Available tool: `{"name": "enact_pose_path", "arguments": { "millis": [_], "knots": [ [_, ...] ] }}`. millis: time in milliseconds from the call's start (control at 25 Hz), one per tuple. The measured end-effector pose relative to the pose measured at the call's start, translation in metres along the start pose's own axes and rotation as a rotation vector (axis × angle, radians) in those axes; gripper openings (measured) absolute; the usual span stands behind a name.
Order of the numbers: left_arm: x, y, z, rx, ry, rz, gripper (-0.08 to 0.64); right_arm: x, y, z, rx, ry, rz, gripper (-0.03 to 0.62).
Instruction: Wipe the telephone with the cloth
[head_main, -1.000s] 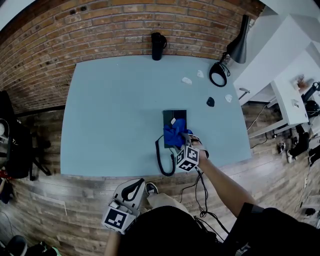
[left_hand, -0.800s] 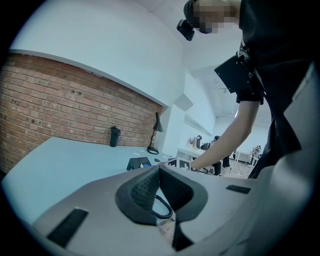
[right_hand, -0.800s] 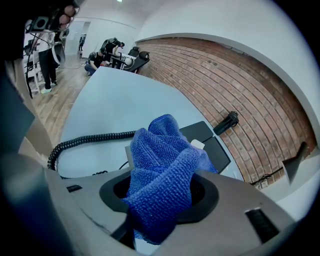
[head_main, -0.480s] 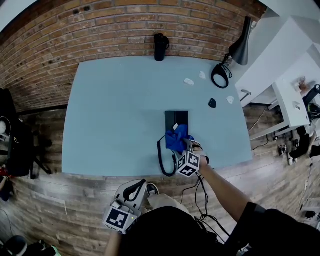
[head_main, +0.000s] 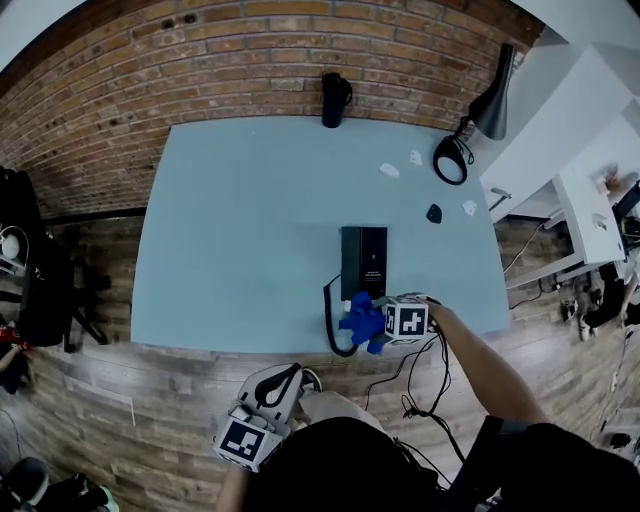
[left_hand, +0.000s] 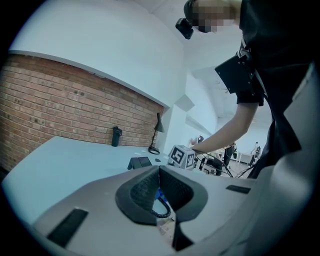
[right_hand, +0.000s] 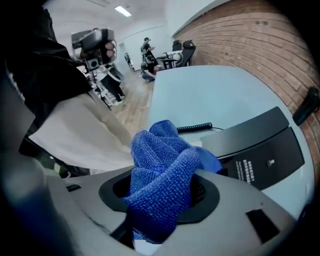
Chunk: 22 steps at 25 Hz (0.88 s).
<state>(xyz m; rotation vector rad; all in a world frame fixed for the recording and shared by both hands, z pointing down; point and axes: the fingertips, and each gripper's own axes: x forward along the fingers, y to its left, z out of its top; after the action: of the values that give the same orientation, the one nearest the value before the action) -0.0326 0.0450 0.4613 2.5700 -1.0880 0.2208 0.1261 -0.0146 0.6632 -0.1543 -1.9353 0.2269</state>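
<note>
Nearest the person, at the bottom of the head view, the left claw (head_main: 283, 372) hangs below the counter's (head_main: 230, 230) front edge, off the work. Its own view shows the jaws pressed together with nothing between them. It is probably parked there because wiping needs only one tool.

Further in, at the counter's near edge, the right claw (head_main: 385, 325) pinches a bunched blue microfibre cloth (head_main: 360, 322). In its own view the fabric fills the jaws and bulges out past them. Gripped as a wad, the cloth leads and the hard jaws would stay off the plastic. It sits just at the near end of the black telephone (head_main: 363, 262); whether it touches cannot be told. My guess is that this is the end of a stroke or the point before a new one.

The coiled cord (head_main: 330, 318) loops off the counter's edge to the left of the cloth, where a stroke could catch it. The telephone lies flat, lengthwise away from the person, right of centre, so strokes along its length suit it.

Beyond it, small white bits (head_main: 389, 170) and a small dark object (head_main: 433, 213) lie well clear. A black bottle (head_main: 335, 98) and a desk lamp (head_main: 480, 110) stand against the brick wall (head_main: 200, 60).
</note>
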Motion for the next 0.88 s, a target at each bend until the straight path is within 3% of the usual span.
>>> {"name": "enact_pose_path", "arguments": {
  "millis": [80, 120, 160, 280, 320, 360, 400, 520, 560, 720, 880],
  "knots": [
    [-0.003, 0.002, -0.002, -0.013, 0.005, 0.01, 0.0, -0.033, -0.026, 0.001, -0.016, 0.011, -0.023, 0.21],
    [-0.005, 0.003, -0.003, -0.016, 0.007, 0.016, 0.0, -0.054, -0.053, 0.003, -0.017, 0.008, -0.113, 0.21],
    [-0.007, 0.004, -0.004, -0.018, 0.009, 0.02, 0.0, -0.079, -0.087, 0.007, -0.023, 0.004, -0.26, 0.21],
    [-0.012, 0.005, -0.007, -0.014, 0.013, 0.031, 0.0, -0.164, -0.193, 0.018, -0.07, 0.011, -0.865, 0.213],
    [-0.013, 0.006, -0.008, -0.014, 0.014, 0.034, 0.0, -0.184, -0.215, 0.02, -0.098, 0.033, -1.026, 0.215],
    [-0.014, 0.006, -0.008, -0.013, 0.016, 0.036, 0.0, -0.193, -0.226, 0.02, -0.131, 0.066, -1.119, 0.215],
    [-0.014, 0.006, -0.008, -0.012, 0.017, 0.039, 0.0, -0.187, -0.229, 0.018, -0.163, 0.106, -1.134, 0.215],
    [-0.015, 0.005, -0.007, -0.014, 0.019, 0.045, 0.0, -0.123, -0.21, -0.002, -0.185, 0.207, -0.952, 0.215],
    [-0.016, 0.006, -0.007, -0.016, 0.02, 0.046, 0.0, -0.111, -0.204, -0.007, -0.156, 0.204, -0.927, 0.189],
    [-0.019, 0.011, -0.012, -0.026, 0.025, 0.05, 0.0, -0.105, -0.197, -0.01, 0.031, 0.07, -0.867, 0.19],
    [-0.017, 0.01, -0.013, -0.023, 0.031, 0.04, 0.0, -0.101, -0.193, -0.012, 0.064, 0.025, -0.806, 0.189]
  ]
}}
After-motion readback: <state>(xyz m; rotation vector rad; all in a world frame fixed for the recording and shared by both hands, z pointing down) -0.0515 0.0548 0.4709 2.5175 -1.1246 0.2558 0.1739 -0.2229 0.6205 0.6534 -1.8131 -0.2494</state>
